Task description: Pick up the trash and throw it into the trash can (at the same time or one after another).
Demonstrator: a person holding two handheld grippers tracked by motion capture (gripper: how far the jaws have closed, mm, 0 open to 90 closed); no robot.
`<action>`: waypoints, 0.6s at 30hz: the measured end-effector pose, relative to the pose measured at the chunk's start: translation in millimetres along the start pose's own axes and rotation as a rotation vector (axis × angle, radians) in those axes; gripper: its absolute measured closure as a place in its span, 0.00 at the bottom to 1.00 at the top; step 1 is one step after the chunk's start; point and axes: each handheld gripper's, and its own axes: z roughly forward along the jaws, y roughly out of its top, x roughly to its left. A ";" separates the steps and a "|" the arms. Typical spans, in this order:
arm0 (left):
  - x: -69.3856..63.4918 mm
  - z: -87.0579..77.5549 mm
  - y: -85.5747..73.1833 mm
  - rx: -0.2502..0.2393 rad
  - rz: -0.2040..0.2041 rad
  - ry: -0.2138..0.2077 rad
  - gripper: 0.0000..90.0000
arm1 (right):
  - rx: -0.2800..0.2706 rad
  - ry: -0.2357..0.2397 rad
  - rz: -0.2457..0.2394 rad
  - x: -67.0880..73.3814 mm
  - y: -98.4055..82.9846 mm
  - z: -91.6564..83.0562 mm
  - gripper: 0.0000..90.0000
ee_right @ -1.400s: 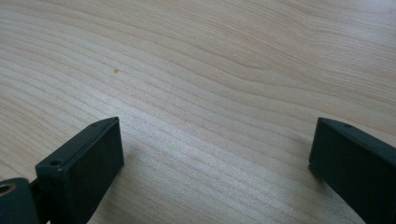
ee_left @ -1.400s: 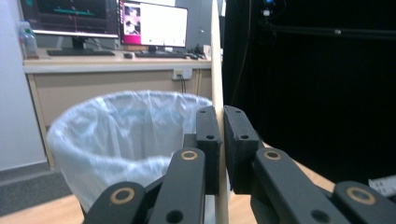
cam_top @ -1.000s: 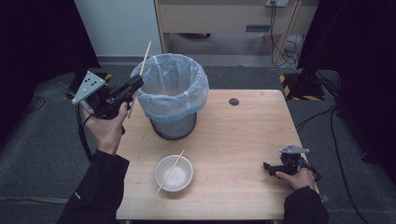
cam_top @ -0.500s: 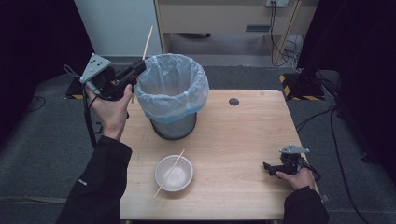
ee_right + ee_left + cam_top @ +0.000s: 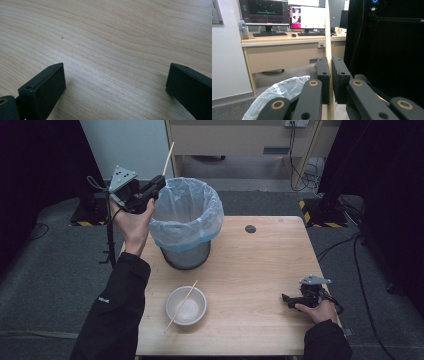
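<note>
My left gripper [image 5: 159, 182] is raised at the left rim of the bin [image 5: 186, 220], shut on a thin wooden chopstick [image 5: 168, 158] that points up. In the left gripper view that chopstick [image 5: 328, 35] stands between the jaws of the left gripper [image 5: 331, 62], above the bin's plastic liner [image 5: 284, 90]. A second chopstick [image 5: 182, 305] leans across a white bowl [image 5: 186, 306] near the table's front. My right gripper [image 5: 286, 299] rests low on the wooden table [image 5: 260, 270] at the front right. The right gripper [image 5: 115, 82] is open with bare wood between its jaws.
A small dark round spot [image 5: 250, 228] lies on the table behind the bin's right side. A desk with monitors [image 5: 284, 15] stands beyond the table. Grey carpet floor [image 5: 55, 260] surrounds the table, with cables at the right.
My left gripper has risen and moved right with the chopstick, from beside the bin to over its left rim. The right gripper has stayed put.
</note>
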 end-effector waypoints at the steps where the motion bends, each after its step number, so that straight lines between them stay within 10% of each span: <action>1: 0.0 2.8 -0.4 0.001 -0.002 0.002 0.95 | -0.002 0.000 0.003 0.2 0.1 0.1 0.03; 18: 3.2 44.5 -6.8 0.060 0.020 0.028 0.95 | -0.002 -0.001 0.000 1.1 0.0 0.4 0.03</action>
